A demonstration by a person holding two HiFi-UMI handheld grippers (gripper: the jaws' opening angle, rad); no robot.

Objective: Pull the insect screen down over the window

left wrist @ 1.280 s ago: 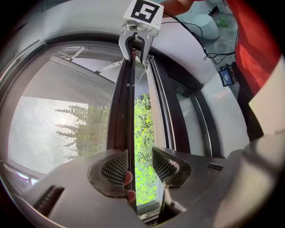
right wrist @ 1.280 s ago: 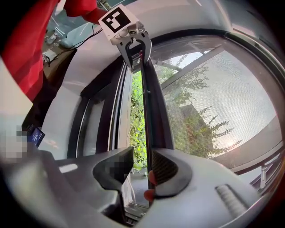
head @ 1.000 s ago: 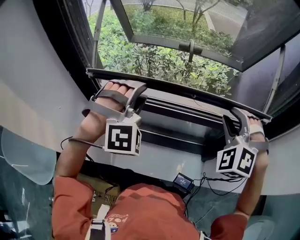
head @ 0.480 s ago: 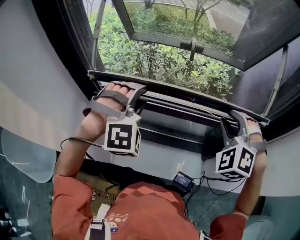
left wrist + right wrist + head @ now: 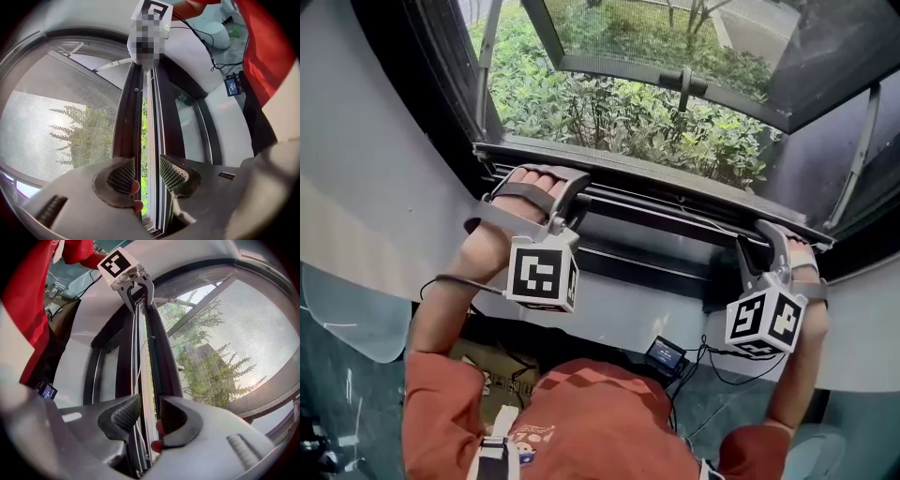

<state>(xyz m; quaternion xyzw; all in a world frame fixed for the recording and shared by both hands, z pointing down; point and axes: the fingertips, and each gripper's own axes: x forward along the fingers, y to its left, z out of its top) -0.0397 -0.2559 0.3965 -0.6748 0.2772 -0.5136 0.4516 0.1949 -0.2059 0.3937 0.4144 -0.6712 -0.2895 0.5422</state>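
Dark metal makes up the bar [image 5: 666, 195] of the insect screen [image 5: 234, 343]. The bar lies low across the window, just above the bottom rail [image 5: 656, 246], and both tool views show a thin strip of green between the two. Two tools hold the bar. The left tool [image 5: 574, 192] is near its left end and the right tool [image 5: 759, 239] near its right end, each with its jaws closed on the bar, one jaw on either side. There are two marker cubes, one on the left tool [image 5: 542, 274] and one on the right [image 5: 761, 322]. Two hands are in view, the left hand [image 5: 497, 239] and the right hand [image 5: 811, 277], each strapped into its own tool. Grey mesh runs up from the bar, and shrubs [image 5: 581, 103] show beyond it. One sash [image 5: 825, 56] is swung outward, with one handle [image 5: 684, 82] at its lower edge and two stays, left [image 5: 487, 66] and right [image 5: 853, 159]. A pale grey wall [image 5: 366, 187] surrounds the opening. On the floor [image 5: 722, 412] below lies one small device [image 5: 664, 354] with black cables [image 5: 717, 361] beside it. An orange-red shirt [image 5: 591, 422] fills the bottom of the head view.
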